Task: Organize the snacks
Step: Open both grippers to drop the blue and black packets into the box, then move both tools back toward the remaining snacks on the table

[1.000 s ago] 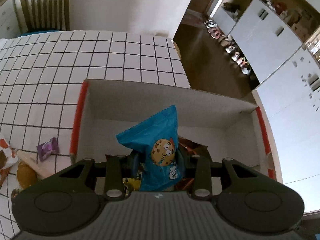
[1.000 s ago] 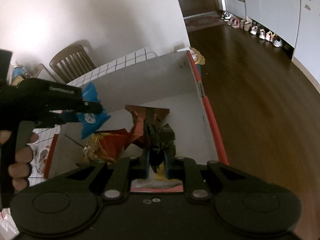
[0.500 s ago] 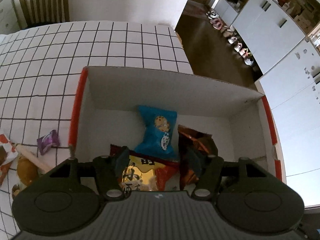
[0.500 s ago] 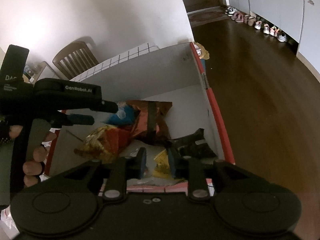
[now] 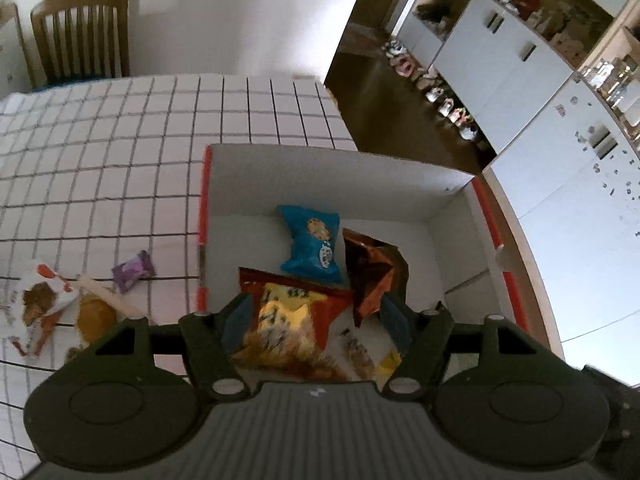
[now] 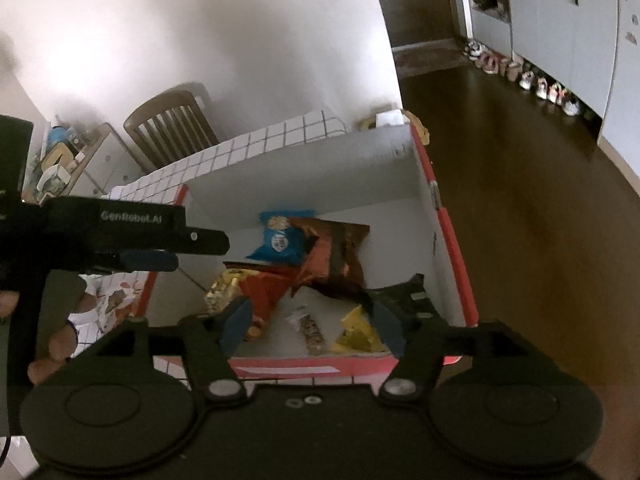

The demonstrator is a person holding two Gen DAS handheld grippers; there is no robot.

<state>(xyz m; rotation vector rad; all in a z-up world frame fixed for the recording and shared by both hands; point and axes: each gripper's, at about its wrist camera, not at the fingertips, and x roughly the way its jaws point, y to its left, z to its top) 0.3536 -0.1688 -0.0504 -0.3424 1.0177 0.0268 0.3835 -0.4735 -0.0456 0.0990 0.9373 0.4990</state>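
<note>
A white box with red rims point(image 5: 320, 180) point(image 6: 320, 176) stands on the tiled table and holds several snacks: a blue cookie bag point(image 5: 312, 248) point(image 6: 278, 240), a brown-orange bag point(image 5: 370, 276) point(image 6: 332, 252), a red and yellow bag point(image 5: 288, 316) point(image 6: 248, 288), a black pack point(image 6: 408, 296), a yellow pack point(image 6: 356, 336) and a small bar point(image 6: 310, 328). My left gripper point(image 5: 316, 320) is open and empty above the box's near side; it also shows in the right wrist view point(image 6: 168, 248). My right gripper point(image 6: 312, 324) is open and empty above the box's near edge.
On the table left of the box lie a purple candy point(image 5: 133, 270), a white and orange wrapper point(image 5: 36, 304) and a yellow-brown snack point(image 5: 94, 316). A wooden chair point(image 5: 80, 36) stands at the far side. The table edge and dark floor point(image 6: 520, 200) lie to the right.
My left gripper let go of the blue cookie bag, which now lies in the box, and drew back. My right gripper opened, dropped the black pack in the box and drew back.
</note>
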